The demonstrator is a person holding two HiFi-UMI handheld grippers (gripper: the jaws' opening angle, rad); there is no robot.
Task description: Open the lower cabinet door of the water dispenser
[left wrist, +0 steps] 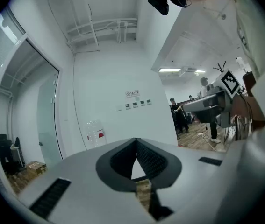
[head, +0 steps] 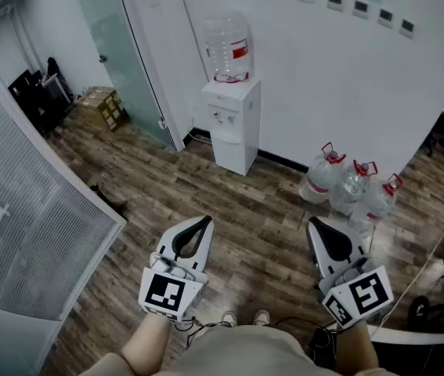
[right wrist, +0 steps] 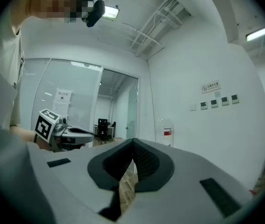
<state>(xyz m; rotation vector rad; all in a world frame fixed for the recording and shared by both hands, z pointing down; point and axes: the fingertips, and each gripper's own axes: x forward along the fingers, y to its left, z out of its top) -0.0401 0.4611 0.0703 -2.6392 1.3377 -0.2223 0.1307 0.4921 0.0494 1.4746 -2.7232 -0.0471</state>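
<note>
White water dispenser [head: 233,120], door [head: 232,153] seemingly shut, well beyond left gripper [head: 205,221] and right gripper [head: 313,224], both clenched.

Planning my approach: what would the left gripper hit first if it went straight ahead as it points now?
The left gripper has free space ahead, then likely the white wall just right of the clear water bottle; depth is unclear.
</note>
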